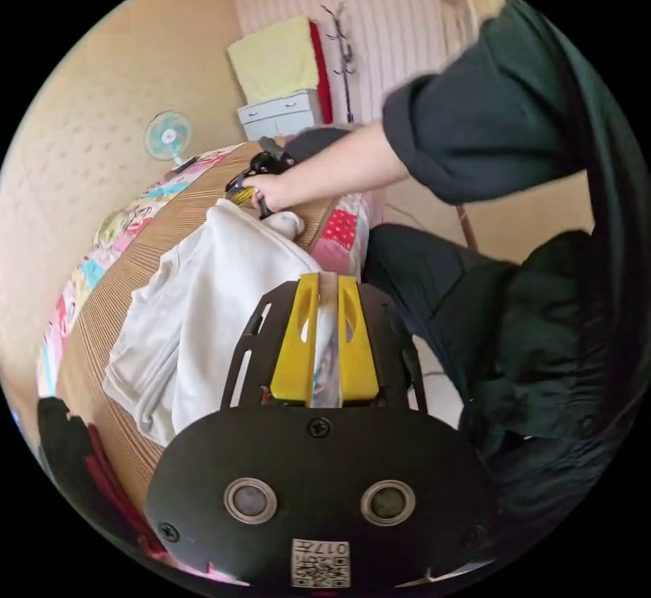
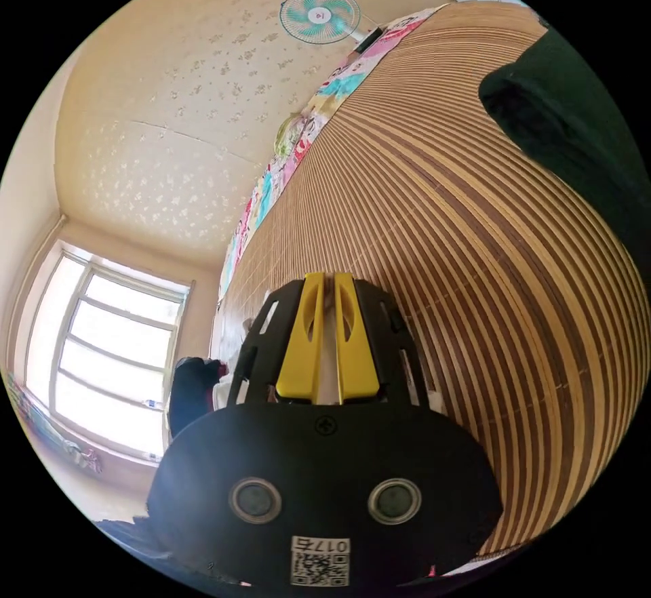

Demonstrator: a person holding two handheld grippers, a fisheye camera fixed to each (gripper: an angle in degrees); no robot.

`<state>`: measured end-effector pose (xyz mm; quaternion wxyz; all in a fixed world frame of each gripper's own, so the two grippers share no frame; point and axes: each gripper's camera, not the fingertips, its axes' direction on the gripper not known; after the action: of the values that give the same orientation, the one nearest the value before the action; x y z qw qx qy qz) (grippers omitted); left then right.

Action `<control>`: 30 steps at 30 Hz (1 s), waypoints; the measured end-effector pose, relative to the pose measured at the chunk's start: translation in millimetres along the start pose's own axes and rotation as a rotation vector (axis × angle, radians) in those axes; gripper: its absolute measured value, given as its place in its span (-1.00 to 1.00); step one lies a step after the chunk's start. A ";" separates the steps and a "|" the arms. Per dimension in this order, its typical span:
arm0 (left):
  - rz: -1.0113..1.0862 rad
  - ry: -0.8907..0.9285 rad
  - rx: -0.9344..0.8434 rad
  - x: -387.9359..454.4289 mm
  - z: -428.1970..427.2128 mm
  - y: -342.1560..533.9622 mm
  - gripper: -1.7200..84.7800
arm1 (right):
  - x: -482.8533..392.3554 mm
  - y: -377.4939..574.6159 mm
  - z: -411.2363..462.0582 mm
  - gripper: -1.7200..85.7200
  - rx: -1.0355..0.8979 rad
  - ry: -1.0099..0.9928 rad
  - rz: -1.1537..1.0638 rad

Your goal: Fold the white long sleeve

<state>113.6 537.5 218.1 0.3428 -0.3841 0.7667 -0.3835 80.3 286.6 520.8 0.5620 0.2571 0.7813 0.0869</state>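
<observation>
White long sleeve [image 1: 203, 300] lies bunched on the striped bamboo mat [image 1: 108, 306], stretched between the two grippers.

Left gripper [image 1: 327, 281] has its jaws nearly together on a fold of white cloth at the near end. Right gripper [image 1: 252, 186], in the person's hand [image 1: 271, 190], meets the far end; whether it grips cannot be told. The garment's long axis runs from one to the other.

The long sleeve [image 1: 203, 300] is lying on my slatted mat [image 1: 108, 306]; beyond it a fan [image 1: 167, 136] is standing.
</observation>
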 end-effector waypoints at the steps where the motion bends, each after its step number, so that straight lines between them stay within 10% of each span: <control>1: -0.111 0.062 0.074 -26.5 -34.6 5.6 -0.84 | -3.7 2.6 -8.2 -0.89 0.006 -0.015 -0.019; 15: -0.467 0.451 0.892 -105.0 -254.8 222.1 -0.85 | -42.2 201.7 -315.2 -0.89 0.043 -0.693 -0.688; 30: -0.858 -0.050 0.703 -191.6 -208.5 60.4 -0.85 | -66.6 134.6 -212.6 -0.89 -0.008 -0.091 -0.372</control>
<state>12.9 793.3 309.1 0.2814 -0.5333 0.3590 -0.7124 -59.3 400.7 708.6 0.6042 0.1098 0.7888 -0.0270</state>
